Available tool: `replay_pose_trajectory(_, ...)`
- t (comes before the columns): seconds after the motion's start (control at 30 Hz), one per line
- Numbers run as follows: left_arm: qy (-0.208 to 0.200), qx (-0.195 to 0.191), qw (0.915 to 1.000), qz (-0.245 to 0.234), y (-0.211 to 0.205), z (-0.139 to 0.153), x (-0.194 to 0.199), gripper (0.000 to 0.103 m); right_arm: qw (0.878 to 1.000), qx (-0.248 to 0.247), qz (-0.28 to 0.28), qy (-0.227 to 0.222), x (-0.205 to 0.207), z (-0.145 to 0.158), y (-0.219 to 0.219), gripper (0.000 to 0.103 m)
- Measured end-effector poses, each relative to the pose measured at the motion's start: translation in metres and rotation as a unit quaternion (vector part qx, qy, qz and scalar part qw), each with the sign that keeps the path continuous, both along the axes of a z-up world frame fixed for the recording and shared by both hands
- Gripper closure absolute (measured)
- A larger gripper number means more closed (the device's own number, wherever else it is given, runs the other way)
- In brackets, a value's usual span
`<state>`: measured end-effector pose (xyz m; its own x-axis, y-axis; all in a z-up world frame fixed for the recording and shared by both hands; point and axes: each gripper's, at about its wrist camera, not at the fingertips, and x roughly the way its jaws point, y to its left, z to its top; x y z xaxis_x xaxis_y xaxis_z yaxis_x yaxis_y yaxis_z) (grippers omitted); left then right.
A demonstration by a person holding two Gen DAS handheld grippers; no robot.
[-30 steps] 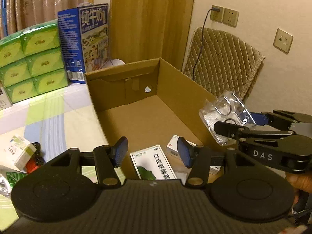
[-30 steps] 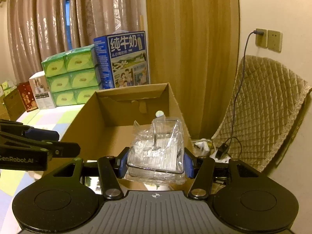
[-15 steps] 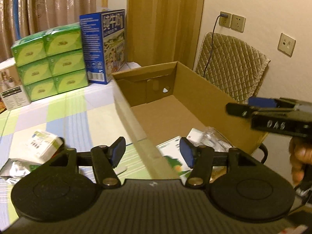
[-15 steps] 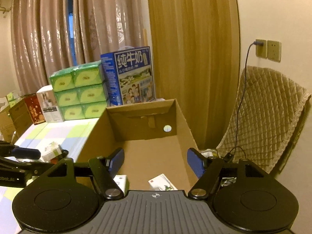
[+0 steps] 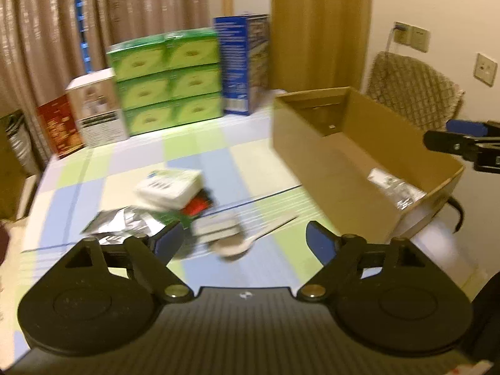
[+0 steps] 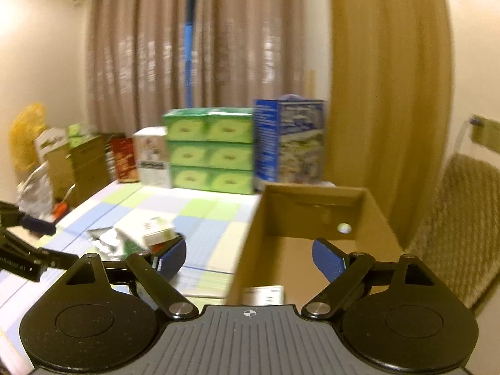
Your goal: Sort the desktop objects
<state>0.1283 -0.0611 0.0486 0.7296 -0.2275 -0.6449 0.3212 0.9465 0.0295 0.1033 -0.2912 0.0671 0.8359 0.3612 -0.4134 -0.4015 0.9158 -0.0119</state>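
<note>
The left tongs (image 5: pixel 243 240) are spread wide with nothing between the blue pads, poised above the near part of the checked worktop (image 5: pixel 200 159). Just beyond them lies a blurred heap: a white spoon (image 5: pixel 250 242), a small flat box (image 5: pixel 217 226), a red packet (image 5: pixel 197 206), a crumpled foil pouch (image 5: pixel 122 223) and a white box (image 5: pixel 170 186) on top. The right tongs (image 6: pixel 248 254) are also wide open and empty, held over the near left edge of the cardboard box (image 6: pixel 250 250), which stands at the right of the worktop. Inside it lie a clear plastic packet (image 5: pixel 395 187) near the right wall and a white carton (image 6: pixel 264 293) at the near end. At the far side stand green tissue packs (image 5: pixel 168 81) and a blue milk carton (image 5: pixel 242 62).
</note>
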Motion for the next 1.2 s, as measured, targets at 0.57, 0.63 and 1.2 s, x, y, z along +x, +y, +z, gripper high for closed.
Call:
replay_pose_trajectory(0.57, 0.024, -0.032, 0.9963, 0.076, 0.09, -0.047, -0.016, 0.008, 0.996, -0.049, 0.076, 0.019, -0.004, -0.032, 0.084, 0.016)
replay_pose_trajectory(0.63, 0.026, -0.037, 0.9956, 0.082, 0.095, -0.053, -0.015, 0.008, 0.995, -0.052, 0.083, 0.023, -0.004, -0.039, 0.094, 0.016)
replay_pose_trajectory(1.2, 0.042, -0.05, 0.9922, 0.106, 0.119, -0.077, 0.015, 0.008, 0.992, -0.054, 0.076, 0.09, 0.027, -0.1, 0.131, 0.016)
